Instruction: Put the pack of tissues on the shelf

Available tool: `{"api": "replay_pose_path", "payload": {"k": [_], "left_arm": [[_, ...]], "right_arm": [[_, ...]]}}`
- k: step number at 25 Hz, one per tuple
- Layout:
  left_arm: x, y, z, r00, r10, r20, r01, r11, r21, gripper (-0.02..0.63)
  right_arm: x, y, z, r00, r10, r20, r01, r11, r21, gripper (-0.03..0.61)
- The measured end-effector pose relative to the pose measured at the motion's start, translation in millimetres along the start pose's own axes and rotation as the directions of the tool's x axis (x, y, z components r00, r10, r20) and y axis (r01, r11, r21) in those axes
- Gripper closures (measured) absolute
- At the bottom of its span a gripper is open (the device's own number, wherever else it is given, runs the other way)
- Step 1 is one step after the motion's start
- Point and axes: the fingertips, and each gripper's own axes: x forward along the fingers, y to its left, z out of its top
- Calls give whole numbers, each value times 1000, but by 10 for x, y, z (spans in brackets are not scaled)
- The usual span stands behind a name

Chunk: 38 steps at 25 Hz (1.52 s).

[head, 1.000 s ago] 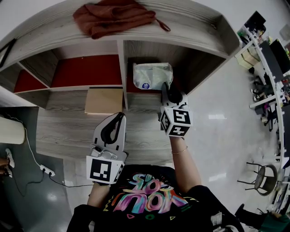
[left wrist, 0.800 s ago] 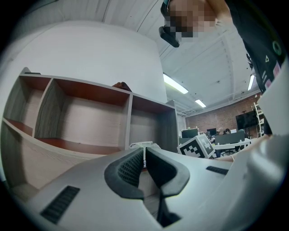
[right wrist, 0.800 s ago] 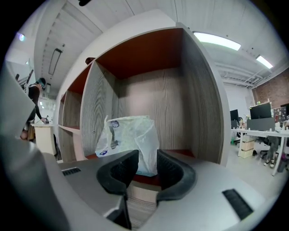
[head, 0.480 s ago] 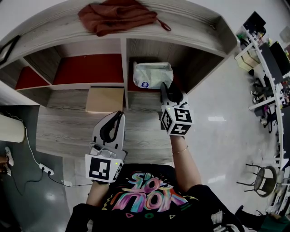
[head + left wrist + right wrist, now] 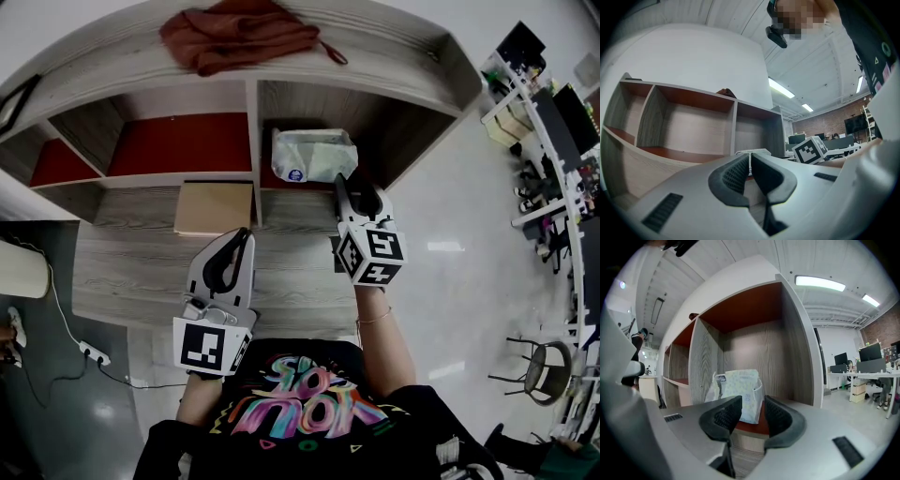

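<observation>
The right gripper (image 5: 354, 187) has just been opening its jaws, which are now wide apart and off the pack of tissues (image 5: 314, 156) standing inside the shelf (image 5: 403, 52). The left gripper (image 5: 239, 246) stays closed and empty.

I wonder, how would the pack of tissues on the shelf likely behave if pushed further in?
The pack of tissues looks soft: its wrinkled plastic wrap would probably dent rather than resist. It seems light for its size, so it should slide on the red shelf floor.
</observation>
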Motion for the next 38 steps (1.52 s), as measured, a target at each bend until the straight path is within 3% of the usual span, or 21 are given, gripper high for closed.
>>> {"api": "replay_pose_path", "payload": {"k": [8, 14, 25, 32, 38], "left_arm": [[4, 1, 31, 1000, -1, 6, 1, 1000, 5, 580], [19, -8, 23, 1000, -7, 6, 7, 1000, 10, 580], [13, -99, -4, 999, -33, -3, 34, 999, 13, 580], [-50, -52, 11, 1000, -19, -5, 20, 1000, 22, 580], [-90, -1, 50, 1000, -2, -1, 2, 999, 34, 580]], "right_arm": [[-250, 123, 189, 997, 69, 41, -68, 998, -18, 432], [-449, 357, 284, 981, 186, 45, -183, 981, -57, 431], [-866, 669, 283, 908, 418, 17, -416, 908, -53, 434], [-1142, 508, 90, 906, 422, -48, -423, 906, -29, 453], [-1311, 426, 220, 924, 381, 20, -381, 925, 6, 496]]}}
